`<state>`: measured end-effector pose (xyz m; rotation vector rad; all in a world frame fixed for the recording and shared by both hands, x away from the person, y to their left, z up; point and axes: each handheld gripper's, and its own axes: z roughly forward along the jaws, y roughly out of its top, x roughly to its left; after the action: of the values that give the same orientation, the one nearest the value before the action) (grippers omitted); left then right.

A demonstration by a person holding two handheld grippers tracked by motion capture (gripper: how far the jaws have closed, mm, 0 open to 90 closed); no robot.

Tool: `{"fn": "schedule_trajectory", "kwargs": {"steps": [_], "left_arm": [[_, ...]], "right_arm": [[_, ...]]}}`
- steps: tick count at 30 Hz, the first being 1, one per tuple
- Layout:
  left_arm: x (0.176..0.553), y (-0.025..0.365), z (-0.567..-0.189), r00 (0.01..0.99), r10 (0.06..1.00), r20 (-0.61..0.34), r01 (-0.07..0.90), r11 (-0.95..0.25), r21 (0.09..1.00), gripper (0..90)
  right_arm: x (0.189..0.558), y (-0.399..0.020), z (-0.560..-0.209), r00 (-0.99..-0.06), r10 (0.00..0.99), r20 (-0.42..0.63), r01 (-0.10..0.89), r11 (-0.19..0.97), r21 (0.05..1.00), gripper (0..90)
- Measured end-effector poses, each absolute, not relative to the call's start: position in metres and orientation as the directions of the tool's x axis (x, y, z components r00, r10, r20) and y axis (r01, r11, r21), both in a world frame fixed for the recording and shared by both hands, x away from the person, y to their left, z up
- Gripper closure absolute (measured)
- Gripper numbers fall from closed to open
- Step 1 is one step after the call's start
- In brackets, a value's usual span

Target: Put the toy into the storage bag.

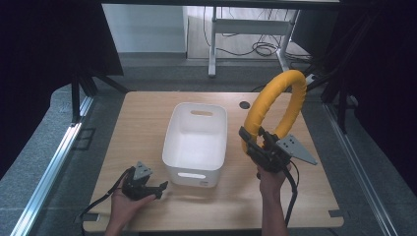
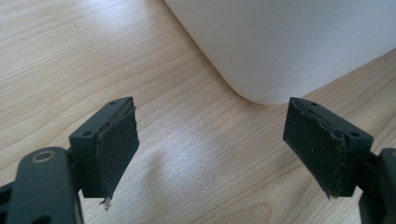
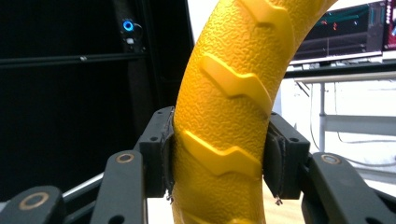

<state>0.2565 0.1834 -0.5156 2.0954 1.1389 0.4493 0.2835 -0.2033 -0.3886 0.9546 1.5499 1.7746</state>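
Observation:
A large yellow ring [image 1: 275,105] with a pebbled surface and raised zigzag ribs stands upright above the table's right half. My right gripper [image 1: 255,142] is shut on its lower left part and holds it in the air. In the right gripper view both pads [image 3: 167,156] press against the sides of the yellow ring [image 3: 229,121]. A white bin [image 1: 196,142] with handle slots sits in the middle of the wooden table, to the left of the ring. My left gripper [image 1: 162,189] rests low by the bin's front left corner, open, with nothing between its pads [image 2: 116,144].
The wooden table [image 1: 142,128] has a round cable hole [image 1: 244,104] behind the ring. In the left gripper view the bin's rounded corner [image 2: 261,51] lies just ahead of the jaws. Black curtains hang at both sides, and a desk frame with cables [image 1: 255,46] stands beyond.

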Motion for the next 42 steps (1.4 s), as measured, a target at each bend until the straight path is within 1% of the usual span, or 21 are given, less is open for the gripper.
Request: {"fn": "schedule_trajectory", "kwargs": {"steps": [5,7,12,15,31,42], "left_arm": [[0.256,0.183,-0.516,0.555,0.832,-0.029,0.591,-0.369,0.718,17.8],[0.256,0.183,-0.516,0.555,0.831,-0.028,0.59,-0.37,0.717,17.8],[0.257,0.183,-0.516,0.556,0.831,-0.027,0.59,-0.371,0.717,17.8],[0.257,0.183,-0.516,0.558,0.83,-0.028,0.591,-0.373,0.715,17.8],[0.257,0.183,-0.516,0.557,0.83,-0.027,0.589,-0.372,0.717,17.8],[0.257,0.184,-0.516,0.558,0.829,-0.025,0.589,-0.375,0.716,17.8]], "right_arm": [[0.283,-0.191,-0.372,-0.59,0.799,0.119,0.005,-0.143,0.99,50.4],[0.283,-0.186,-0.369,-0.604,0.789,0.109,-0.001,-0.138,0.99,50.4],[0.284,-0.177,-0.365,-0.603,0.791,0.102,-0.018,-0.142,0.99,50.3],[0.285,-0.17,-0.359,-0.623,0.775,0.105,-0.018,-0.148,0.989,50.3],[0.288,-0.15,-0.35,-0.654,0.749,0.11,-0.028,-0.17,0.985,50.2],[0.289,-0.138,-0.346,-0.676,0.731,0.098,-0.033,-0.162,0.986,50.2]]}}
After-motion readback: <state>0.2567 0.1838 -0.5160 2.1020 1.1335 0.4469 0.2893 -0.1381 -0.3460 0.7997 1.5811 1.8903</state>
